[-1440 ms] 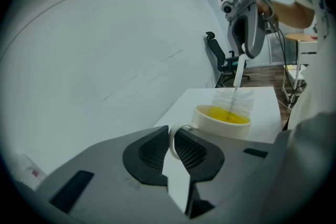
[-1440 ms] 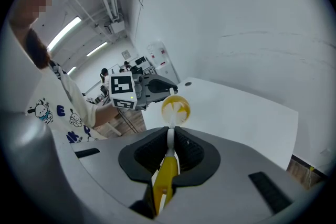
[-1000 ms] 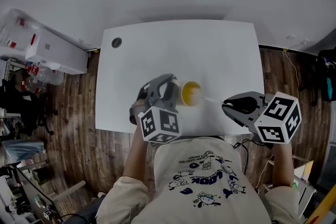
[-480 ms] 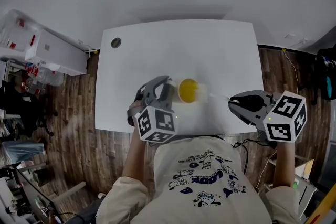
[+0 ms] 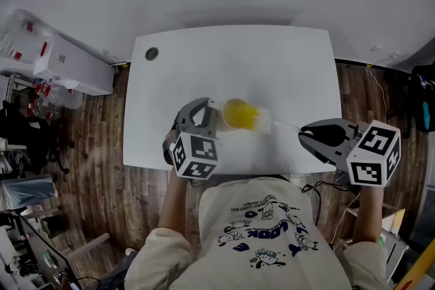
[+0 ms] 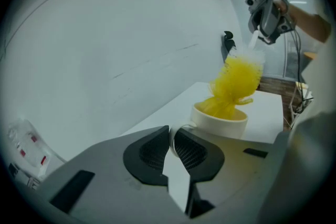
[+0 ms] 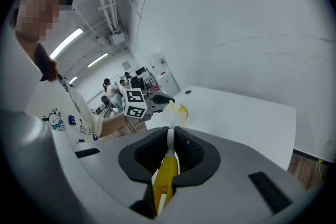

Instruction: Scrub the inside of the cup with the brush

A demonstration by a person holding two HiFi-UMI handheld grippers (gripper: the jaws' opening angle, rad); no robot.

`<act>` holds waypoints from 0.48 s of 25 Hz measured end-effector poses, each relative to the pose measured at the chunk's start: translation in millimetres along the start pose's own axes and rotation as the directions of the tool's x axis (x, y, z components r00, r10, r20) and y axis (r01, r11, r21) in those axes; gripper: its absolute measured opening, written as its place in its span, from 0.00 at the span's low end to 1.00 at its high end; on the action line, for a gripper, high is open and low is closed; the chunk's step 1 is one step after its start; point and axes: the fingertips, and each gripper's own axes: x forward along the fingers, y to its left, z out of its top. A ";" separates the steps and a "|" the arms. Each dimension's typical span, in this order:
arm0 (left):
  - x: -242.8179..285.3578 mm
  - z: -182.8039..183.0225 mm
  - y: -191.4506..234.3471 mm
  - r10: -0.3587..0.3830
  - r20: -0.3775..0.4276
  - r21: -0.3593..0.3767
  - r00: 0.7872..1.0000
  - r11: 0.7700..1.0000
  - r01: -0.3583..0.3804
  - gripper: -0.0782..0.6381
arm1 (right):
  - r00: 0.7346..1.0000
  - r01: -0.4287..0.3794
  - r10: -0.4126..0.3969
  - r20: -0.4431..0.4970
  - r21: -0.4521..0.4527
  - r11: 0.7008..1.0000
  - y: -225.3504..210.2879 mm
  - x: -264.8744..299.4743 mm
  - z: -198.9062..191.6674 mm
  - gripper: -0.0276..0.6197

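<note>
Over the front half of the white table (image 5: 272,64), the left gripper (image 5: 202,117) has its jaws clamped tight on the handle of the white cup (image 5: 231,112). The right gripper (image 5: 307,136) pinches the brush (image 5: 262,121) by its thin handle, with the yellow bristles partly inside the cup's mouth.

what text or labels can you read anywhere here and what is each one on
"LOOK", probably; blue letters, upside down in the head view, on the person's white shirt.
Smaller print beside it on the shirt: too small to read.
Red labels on the white boxes at the head view's left: too small to read.
Marker cubes: square patterns only, no words.
Cup and brush: no text seen.
</note>
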 end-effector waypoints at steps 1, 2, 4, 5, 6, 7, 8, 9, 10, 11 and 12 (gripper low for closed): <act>0.8 -3.9 1.8 0.005 -0.007 -0.020 1.000 1.000 -0.005 0.16 | 1.000 -0.004 0.004 0.011 0.011 1.000 -0.5 -0.9 0.1 0.12; 1.1 -7.5 3.6 0.009 -0.014 -0.035 1.000 0.999 -0.010 0.16 | 1.000 -0.007 0.006 0.026 0.026 1.000 -1.4 -2.0 0.6 0.12; 0.7 -13.2 7.1 0.018 -0.023 -0.060 1.000 0.998 -0.019 0.16 | 0.998 -0.001 -0.002 0.059 0.051 0.999 -4.8 -4.6 2.8 0.12; 0.1 -15.1 8.6 0.020 -0.025 -0.072 0.999 0.997 -0.022 0.16 | 0.997 0.009 -0.014 0.076 0.061 0.998 -7.5 -5.9 4.3 0.12; -0.5 -16.5 10.0 0.022 -0.025 -0.086 0.999 0.996 -0.024 0.16 | 0.995 0.021 -0.027 0.092 0.072 0.997 -10.7 -7.1 5.6 0.12; -1.1 -17.3 10.9 0.022 -0.023 -0.099 0.999 0.995 -0.024 0.16 | 0.993 0.033 -0.042 0.109 0.084 0.996 -14.1 -8.2 6.8 0.12; -1.6 -17.6 11.5 0.021 -0.020 -0.112 1.000 0.993 -0.024 0.16 | 0.991 0.046 -0.058 0.124 0.095 0.994 -17.8 -9.1 7.7 0.12; -1.9 -17.4 11.8 0.020 -0.016 -0.124 1.000 0.992 -0.022 0.16 | 0.988 0.063 -0.077 0.136 0.103 0.993 -22.0 -9.8 8.2 0.12; -2.2 -16.6 11.9 0.019 -0.011 -0.135 1.000 0.991 -0.020 0.16 | 0.985 0.086 -0.101 0.144 0.107 0.991 -26.7 -10.2 8.1 0.12; -2.4 -15.4 11.6 0.019 -0.006 -0.145 1.000 0.989 -0.019 0.16 | 0.981 0.112 -0.127 0.149 0.109 0.988 -31.9 -10.1 7.5 0.12; -2.4 -14.2 11.2 0.018 -0.001 -0.156 1.000 0.988 -0.018 0.16 | 0.976 0.140 -0.156 0.153 0.112 0.984 -37.4 -9.7 6.6 0.12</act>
